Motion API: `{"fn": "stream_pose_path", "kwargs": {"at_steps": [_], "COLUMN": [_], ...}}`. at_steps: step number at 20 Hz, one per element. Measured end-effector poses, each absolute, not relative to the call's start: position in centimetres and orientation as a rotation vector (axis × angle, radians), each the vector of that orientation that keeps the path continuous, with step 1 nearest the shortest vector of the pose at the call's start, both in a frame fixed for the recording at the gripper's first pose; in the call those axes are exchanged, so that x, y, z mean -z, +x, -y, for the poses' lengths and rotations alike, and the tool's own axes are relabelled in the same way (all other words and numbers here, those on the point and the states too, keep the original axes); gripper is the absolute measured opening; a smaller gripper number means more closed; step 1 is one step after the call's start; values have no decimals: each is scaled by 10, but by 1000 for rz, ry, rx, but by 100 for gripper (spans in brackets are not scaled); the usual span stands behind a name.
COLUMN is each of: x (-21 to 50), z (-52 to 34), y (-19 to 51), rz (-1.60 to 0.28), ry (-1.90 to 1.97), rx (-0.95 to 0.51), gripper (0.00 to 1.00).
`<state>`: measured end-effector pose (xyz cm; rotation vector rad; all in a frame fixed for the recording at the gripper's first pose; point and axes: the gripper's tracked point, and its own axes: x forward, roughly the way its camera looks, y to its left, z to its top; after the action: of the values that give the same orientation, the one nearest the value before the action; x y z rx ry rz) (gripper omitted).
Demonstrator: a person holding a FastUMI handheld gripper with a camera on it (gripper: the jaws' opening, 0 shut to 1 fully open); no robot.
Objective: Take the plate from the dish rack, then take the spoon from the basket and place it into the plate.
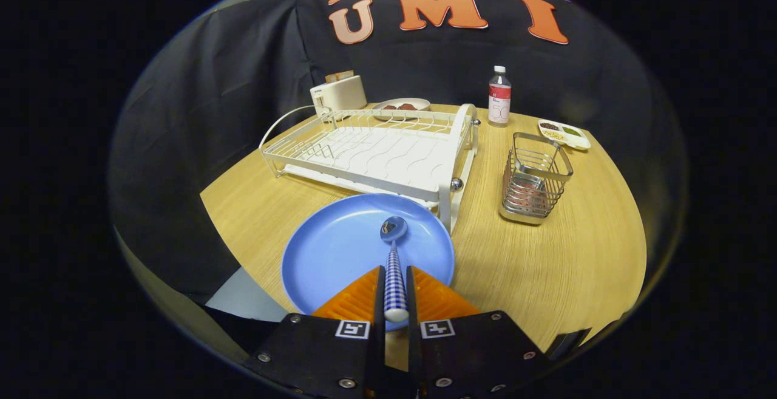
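A plain blue plate lies on the pale wood-grain worktop, and the spoon over it has a blue bowl and a blue-and-white checked handle. The dish rack is white, the basket bare silver wire. The tongs press on the checked handle from both sides.

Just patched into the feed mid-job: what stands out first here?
The blue plate on the wooden table, just ahead of the fingers, in front of the white dish rack. The gripper is shut on a checked-handled spoon, its bowl over the plate. To the right stands the wire basket.
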<state>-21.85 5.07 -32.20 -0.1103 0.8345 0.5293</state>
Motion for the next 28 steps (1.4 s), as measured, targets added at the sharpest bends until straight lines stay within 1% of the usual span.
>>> {"fn": "stream_pose_path", "kwargs": {"at_steps": [3,4,5,10,11,12,23,24,27,28], "x": [328,323,318,277,268,256,128,120,103,101], "z": [-45,-45,-44,-45,-46,-48,-79,-80,-85,-88], "y": [-221,-218,-217,-189,-183,-177,-104,-98,-84,-81], "rz": [-868,-865,-860,-783,-763,-740,-438,-412,-350,-343], "ry": [-130,-128,-129,-147,-154,-154,-98,-96,-87,-82], "rx": [-504,-494,-483,-432,-423,-416,-347,-336,-319,-322], "gripper": [20,25,27,52,54,59,80,83,86,90]}}
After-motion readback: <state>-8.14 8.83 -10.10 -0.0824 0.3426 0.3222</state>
